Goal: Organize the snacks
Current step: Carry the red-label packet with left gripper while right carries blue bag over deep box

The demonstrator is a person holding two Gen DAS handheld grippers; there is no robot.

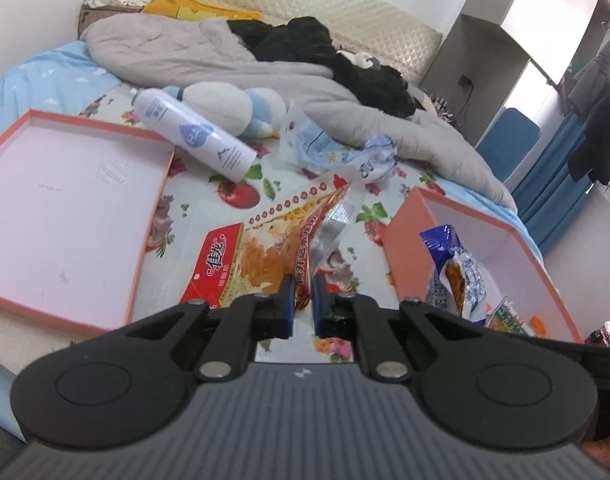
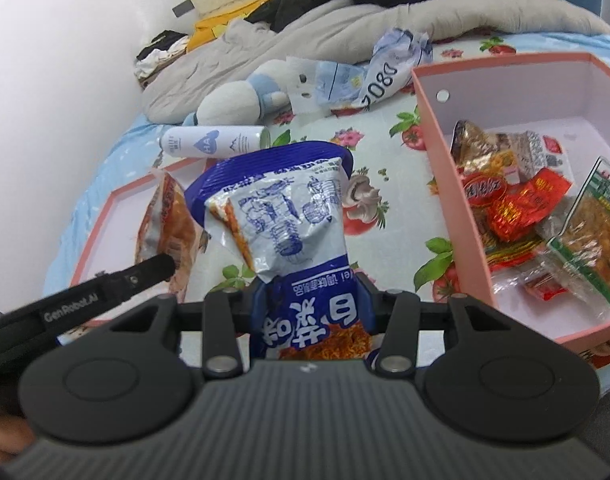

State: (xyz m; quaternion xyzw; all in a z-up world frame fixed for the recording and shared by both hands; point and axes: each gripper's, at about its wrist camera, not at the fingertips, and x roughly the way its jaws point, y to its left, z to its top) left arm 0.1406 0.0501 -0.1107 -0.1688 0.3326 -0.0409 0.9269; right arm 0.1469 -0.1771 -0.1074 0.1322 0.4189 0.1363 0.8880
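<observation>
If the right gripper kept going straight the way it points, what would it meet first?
The right gripper, shut on the blue-and-white snack bag, points across the floral bedsheet toward the white spray can; probably the can first, though depth is unclear.

Matte black linkage arms, silver pivot screws, blue-padded fingers [image 1: 288,298], ribbed grey housing, white "GenRobot.AI" lettering

Both wrist views sit low behind each hand-held gripper, facing forward across the bed [image 1: 289,200] toward the headboard; both share the pink box [image 2: 441,168], close ahead.
</observation>
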